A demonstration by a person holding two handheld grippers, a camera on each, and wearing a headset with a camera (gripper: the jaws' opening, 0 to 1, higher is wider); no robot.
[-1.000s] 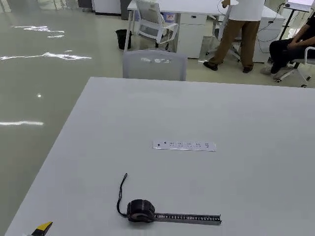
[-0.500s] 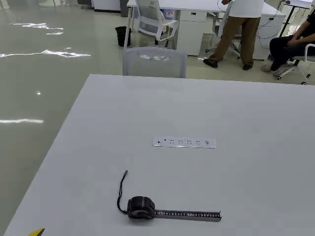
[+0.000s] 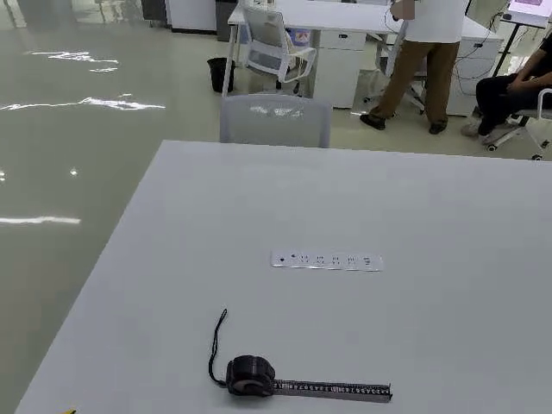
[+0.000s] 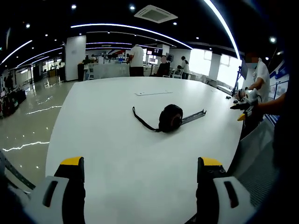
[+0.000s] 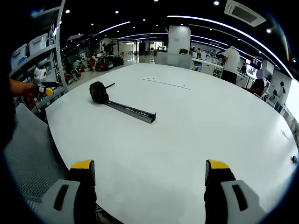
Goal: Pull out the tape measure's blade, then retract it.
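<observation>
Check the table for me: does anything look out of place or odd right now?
Only the tape measure: its blade lies pulled out flat on the table, with nothing holding it. The left hand-held gripper and the right hand-held gripper both stand open, short of it. Nothing looks damaged or spilled.

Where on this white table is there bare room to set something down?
Bare: the far half of the white table, between the white socket strip and the grey chair, and the right side beyond that strip. Crowded: the near edge, where the black tape measure, its drawn-out blade and black strap lie.
</observation>
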